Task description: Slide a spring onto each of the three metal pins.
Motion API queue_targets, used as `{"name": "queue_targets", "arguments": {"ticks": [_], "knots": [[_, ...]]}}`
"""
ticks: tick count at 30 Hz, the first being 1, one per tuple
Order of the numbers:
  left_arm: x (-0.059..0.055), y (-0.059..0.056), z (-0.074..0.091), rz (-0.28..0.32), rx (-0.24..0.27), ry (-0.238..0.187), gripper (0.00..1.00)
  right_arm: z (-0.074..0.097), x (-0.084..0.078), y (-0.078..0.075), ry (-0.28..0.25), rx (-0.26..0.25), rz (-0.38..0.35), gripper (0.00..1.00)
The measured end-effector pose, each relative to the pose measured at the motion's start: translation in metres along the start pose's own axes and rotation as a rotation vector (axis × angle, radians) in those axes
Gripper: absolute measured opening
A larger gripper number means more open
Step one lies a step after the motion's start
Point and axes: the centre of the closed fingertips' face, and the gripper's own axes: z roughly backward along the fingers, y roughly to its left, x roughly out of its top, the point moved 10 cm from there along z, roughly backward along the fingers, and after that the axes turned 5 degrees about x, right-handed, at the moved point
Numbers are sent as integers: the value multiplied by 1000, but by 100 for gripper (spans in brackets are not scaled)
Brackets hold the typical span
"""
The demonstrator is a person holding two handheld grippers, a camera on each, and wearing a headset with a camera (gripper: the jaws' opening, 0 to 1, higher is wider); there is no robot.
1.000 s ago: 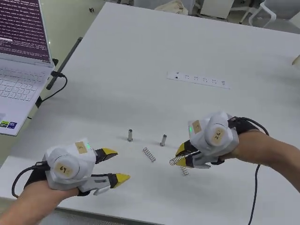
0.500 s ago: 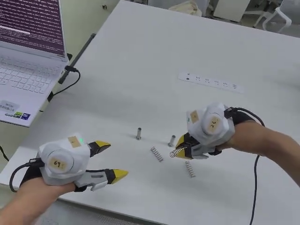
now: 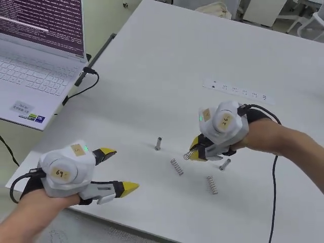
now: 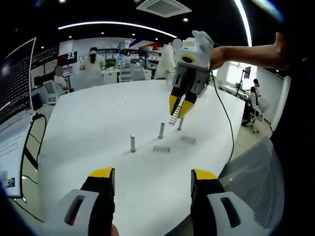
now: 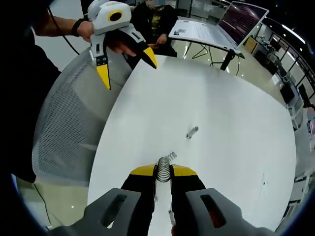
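My right gripper (image 3: 195, 153) is shut on a small coil spring (image 3: 188, 155), held just above the table at the row of pins. In the left gripper view the held spring (image 4: 175, 114) hangs over the gap between the middle pin (image 4: 161, 130) and the far pin (image 4: 180, 124). One upright metal pin (image 3: 158, 144) stands to its left, another pin (image 3: 225, 164) shows to its right. Two loose springs (image 3: 176, 166) (image 3: 211, 185) lie on the white table (image 3: 152, 71). My left gripper (image 3: 117, 169) hovers open at the front left, with nothing between its fingers.
An open laptop (image 3: 35, 55) sits at the far left, its black cable (image 3: 83, 83) trailing onto the table. A white power strip (image 3: 234, 89) lies behind the pins. The table's front edge runs just under my left gripper.
My right gripper has carried the spring left and away from me, from in front of the pins to over the middle one. The left gripper has stayed open in about the same place.
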Motion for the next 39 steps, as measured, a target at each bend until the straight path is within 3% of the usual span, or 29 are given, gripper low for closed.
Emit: {"name": "queue_targets", "arguments": {"ticks": [15,39], "knots": [[-2,2,3,16,8,-2,58,-12,18,-26,22,24,28,8],[-2,4,1,37,11,-5,58,-34,49,-75,103,37,119,8]]}}
